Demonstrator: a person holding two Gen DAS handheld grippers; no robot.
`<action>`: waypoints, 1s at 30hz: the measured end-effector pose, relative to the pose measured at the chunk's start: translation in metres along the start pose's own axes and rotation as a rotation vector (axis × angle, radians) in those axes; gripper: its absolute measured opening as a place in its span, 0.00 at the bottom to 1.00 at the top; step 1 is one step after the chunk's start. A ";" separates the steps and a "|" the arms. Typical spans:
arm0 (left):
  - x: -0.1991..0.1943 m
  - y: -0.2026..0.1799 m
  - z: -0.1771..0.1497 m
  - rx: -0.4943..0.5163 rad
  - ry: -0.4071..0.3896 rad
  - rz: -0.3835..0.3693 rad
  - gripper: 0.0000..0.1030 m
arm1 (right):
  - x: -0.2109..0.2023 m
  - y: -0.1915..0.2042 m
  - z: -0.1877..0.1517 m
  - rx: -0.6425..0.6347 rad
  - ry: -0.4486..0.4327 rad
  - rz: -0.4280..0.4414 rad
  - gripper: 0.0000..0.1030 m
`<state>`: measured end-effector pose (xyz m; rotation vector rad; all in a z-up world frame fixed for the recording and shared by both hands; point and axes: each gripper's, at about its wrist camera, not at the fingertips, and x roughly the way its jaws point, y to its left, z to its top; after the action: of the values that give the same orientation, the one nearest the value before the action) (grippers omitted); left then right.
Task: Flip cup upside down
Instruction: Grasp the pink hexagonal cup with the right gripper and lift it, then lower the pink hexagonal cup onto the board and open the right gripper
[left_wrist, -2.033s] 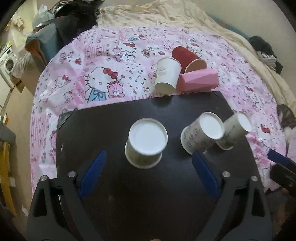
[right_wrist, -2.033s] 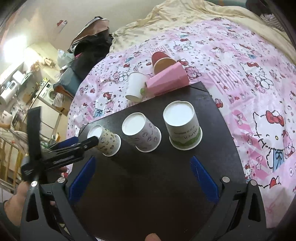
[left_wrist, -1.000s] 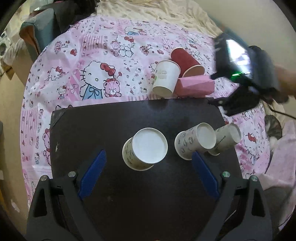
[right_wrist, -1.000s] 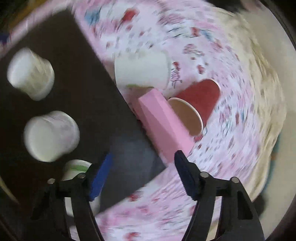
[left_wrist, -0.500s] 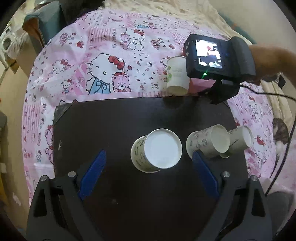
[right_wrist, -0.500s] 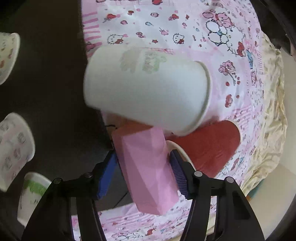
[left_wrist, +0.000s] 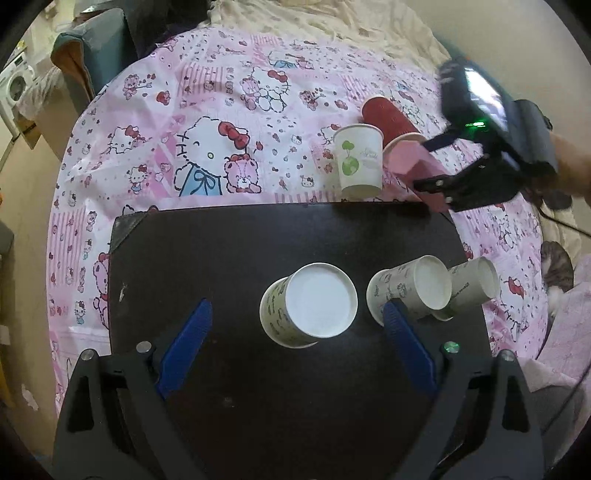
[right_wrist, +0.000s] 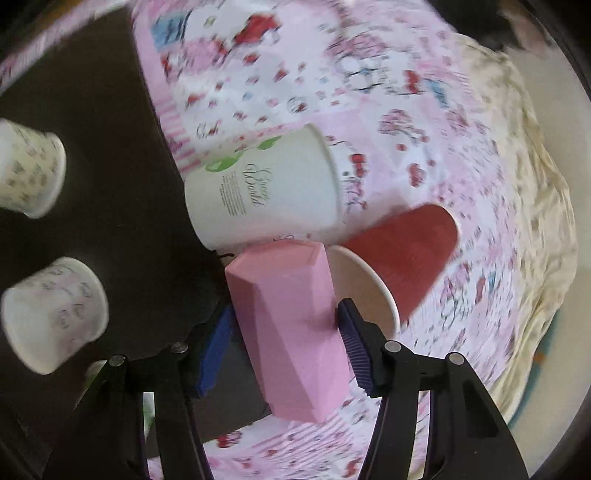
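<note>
A pink faceted cup (right_wrist: 295, 332) lies on its side at the far edge of the black board (left_wrist: 221, 266), next to a red cup (right_wrist: 402, 254) on its side and a white cup with a green logo (left_wrist: 358, 162) standing upright. My right gripper (right_wrist: 284, 332) is shut on the pink cup; it also shows in the left wrist view (left_wrist: 480, 147). Three patterned paper cups (left_wrist: 310, 306) stand upside down on the board. My left gripper (left_wrist: 295, 332) is open above the board, around the nearest one without touching.
The board lies on a pink Hello Kitty bedsheet (left_wrist: 207, 147). A cream blanket (left_wrist: 314, 33) is bunched behind it. Furniture and a washing machine (left_wrist: 14, 88) stand at the far left.
My right gripper has closed its fingers onto the pink cup and drawn back a little. The white logo cup has come clear of it. My left gripper has barely moved.
</note>
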<state>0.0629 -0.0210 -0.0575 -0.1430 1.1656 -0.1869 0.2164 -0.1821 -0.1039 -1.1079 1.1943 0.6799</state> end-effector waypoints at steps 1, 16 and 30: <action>-0.001 0.000 -0.001 -0.002 -0.004 -0.002 0.90 | -0.006 -0.002 -0.006 0.037 -0.028 0.006 0.57; -0.019 0.005 -0.006 -0.020 -0.052 -0.031 0.90 | -0.108 0.012 -0.072 0.509 -0.436 0.000 0.54; -0.029 0.015 -0.028 -0.039 -0.061 -0.002 0.90 | -0.162 0.147 -0.146 0.759 -0.573 0.132 0.53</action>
<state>0.0267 -0.0007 -0.0450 -0.1828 1.1087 -0.1603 -0.0132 -0.2445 0.0076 -0.1735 0.8957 0.5171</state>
